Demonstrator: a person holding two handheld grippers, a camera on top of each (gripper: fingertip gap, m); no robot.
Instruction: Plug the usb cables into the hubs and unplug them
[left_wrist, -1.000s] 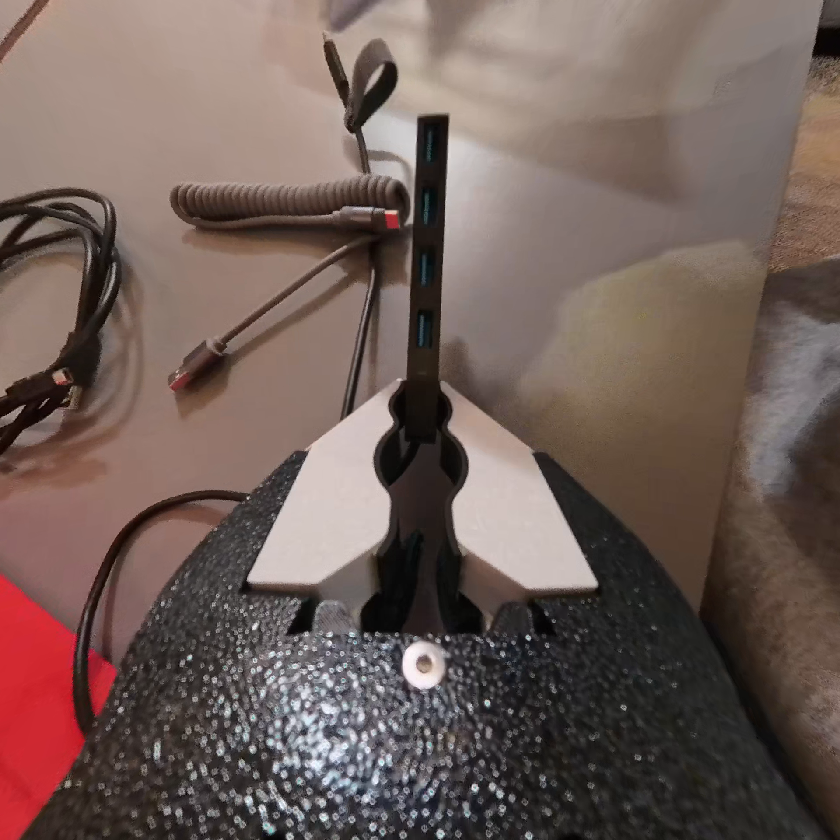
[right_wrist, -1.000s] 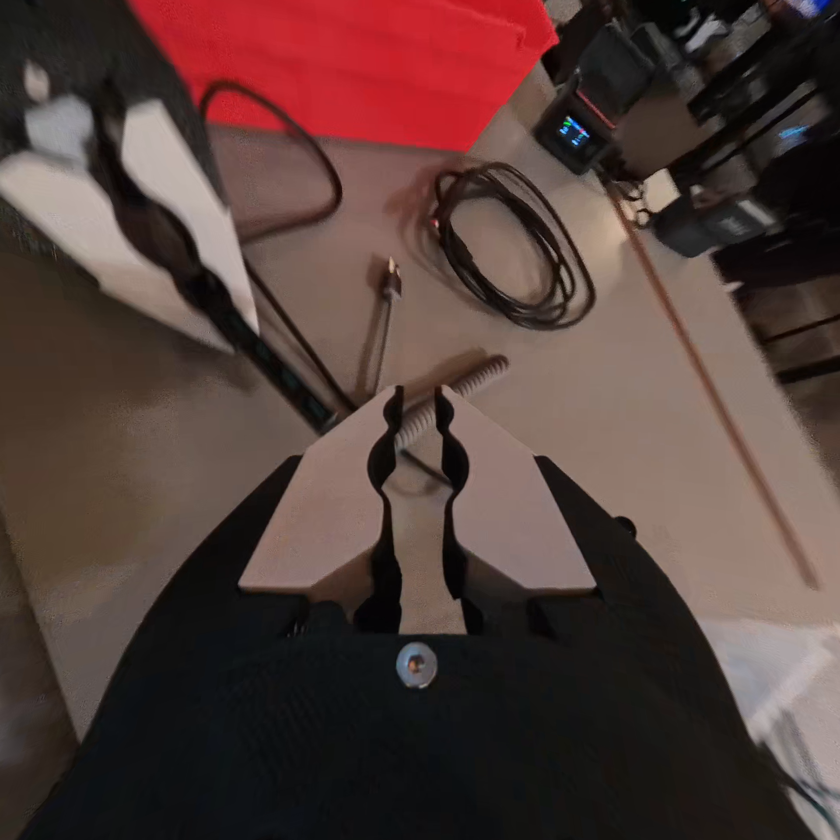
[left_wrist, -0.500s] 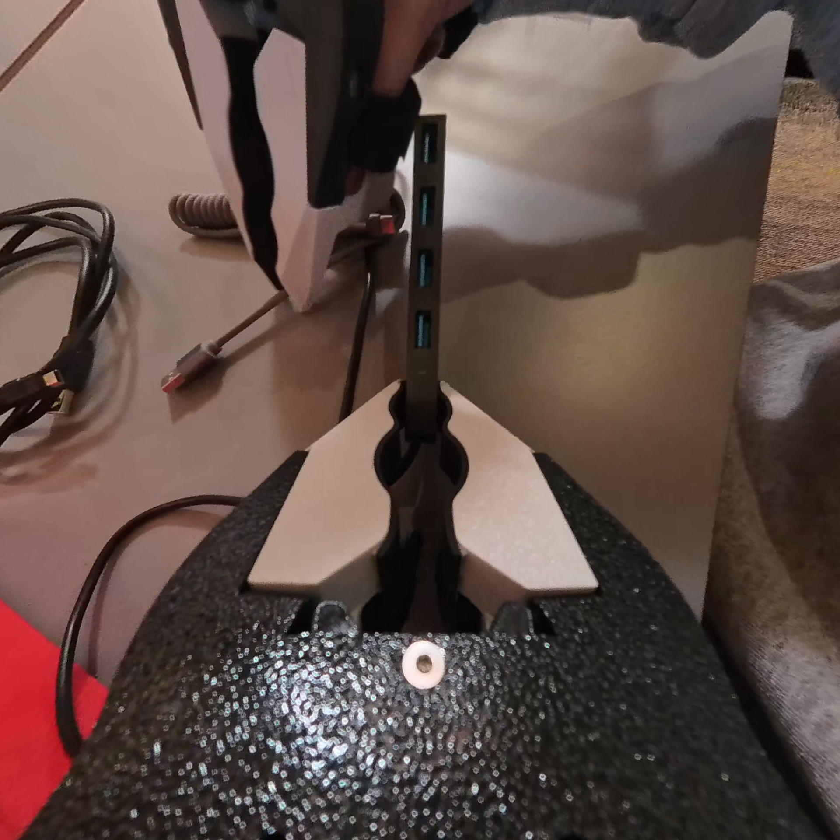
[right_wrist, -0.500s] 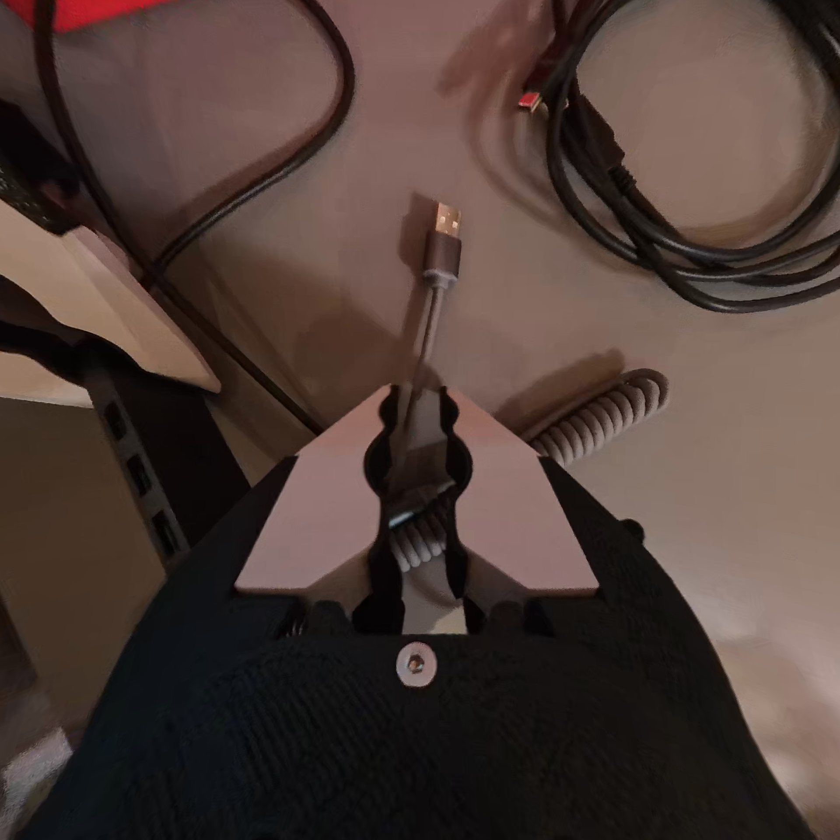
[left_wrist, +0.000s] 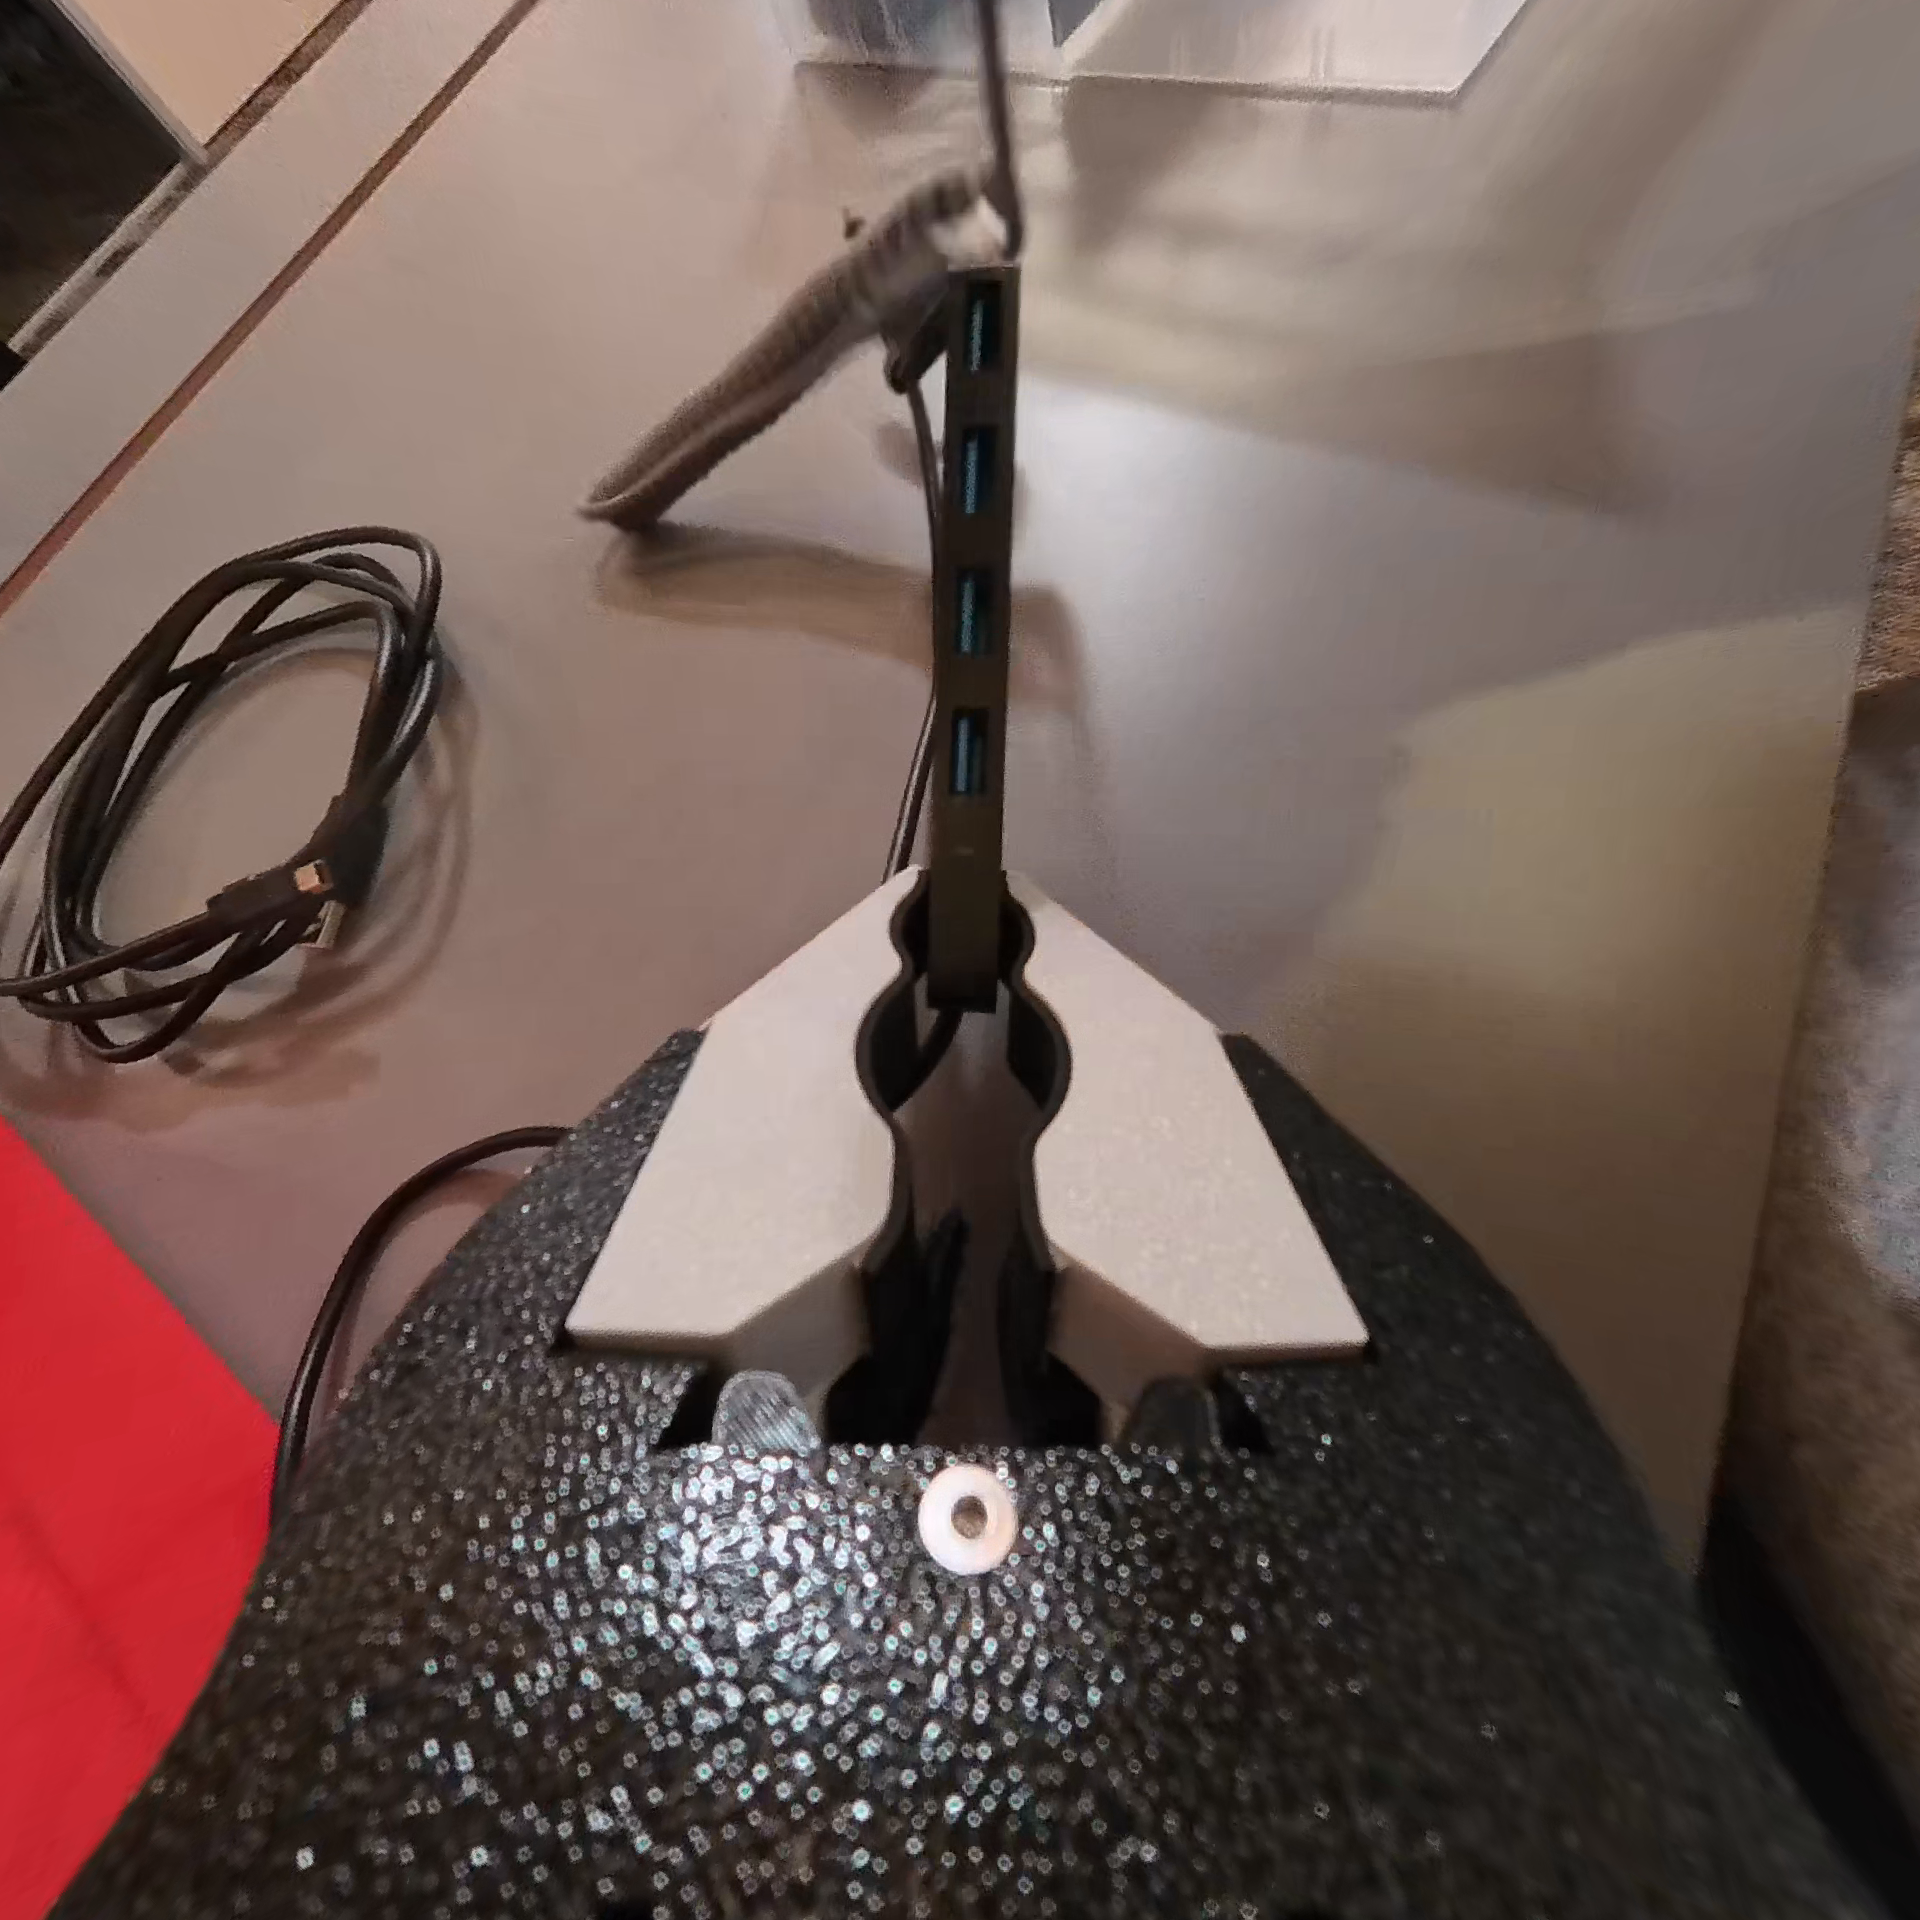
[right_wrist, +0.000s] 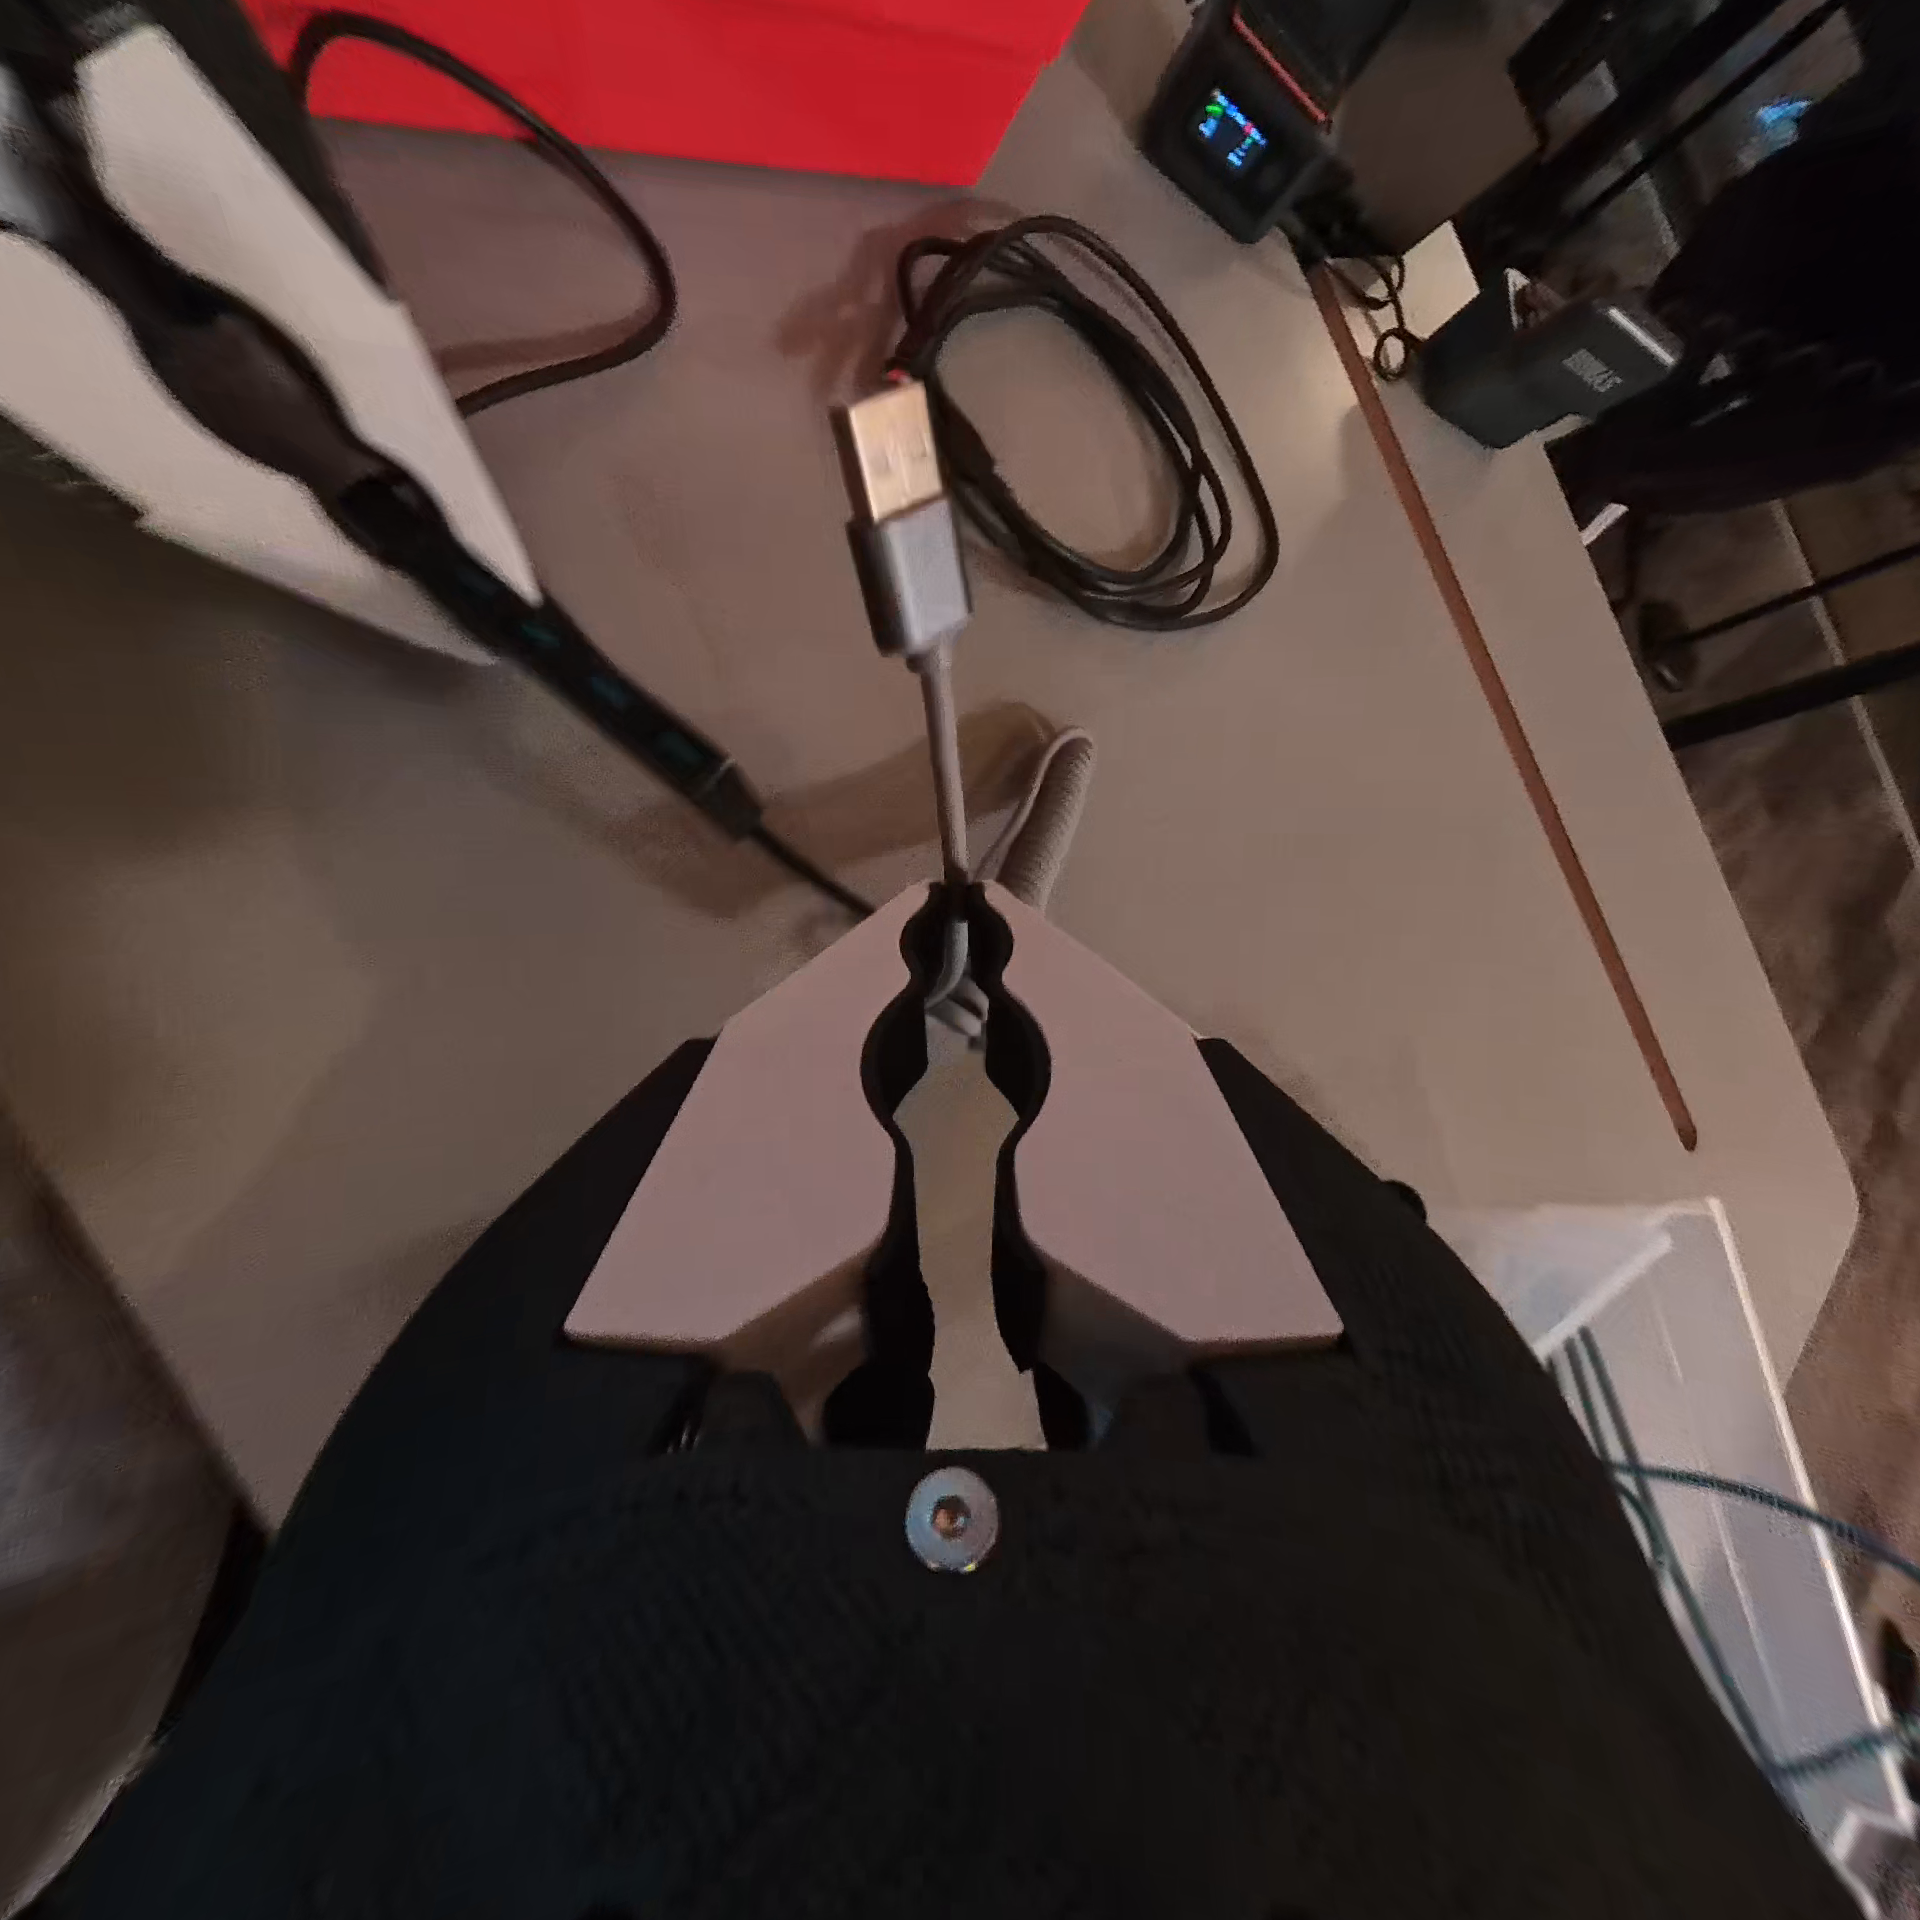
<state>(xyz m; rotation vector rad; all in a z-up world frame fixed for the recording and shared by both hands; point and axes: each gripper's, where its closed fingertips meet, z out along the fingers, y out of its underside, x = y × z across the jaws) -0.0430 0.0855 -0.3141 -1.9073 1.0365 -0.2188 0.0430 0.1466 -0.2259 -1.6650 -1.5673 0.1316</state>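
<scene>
1. The left gripper (left_wrist: 961, 914) is closed on the near end of a slim black USB hub (left_wrist: 975, 623). The hub's long axis runs straight out from the fingertips, away from the camera.
2. The hub stands on edge, above the grey table (left_wrist: 1351, 623), with its row of four blue ports facing the left wrist camera.
3. In the right wrist view the same hub (right_wrist: 613, 691) juts from the left gripper (right_wrist: 416, 520) at upper left and points toward the frame centre; a thin black lead leaves its far tip.
4. The right gripper (right_wrist: 956, 896) is pinched nearly shut on the thin grey cable just behind a USB-A plug (right_wrist: 902, 520).
5. The plug has a grey shell and a bare metal tip. Its long axis follows the fingers, pointing away from the camera with a slight lean left, and it is raised off the table.
6. The plug and the hub are apart; the plug is not lined up with any port.
7. The grey coiled cable (left_wrist: 790, 353) rises slanting off the table behind the hub's far end.
8. A bundle of black cable (right_wrist: 1091, 447) lies looped on the table beyond the plug.
9. A red sheet (right_wrist: 665, 73) covers the table's far edge in the right wrist view.
10. A small black device with a lit screen (right_wrist: 1236, 140) sits past the table; no writing on it is legible.
</scene>
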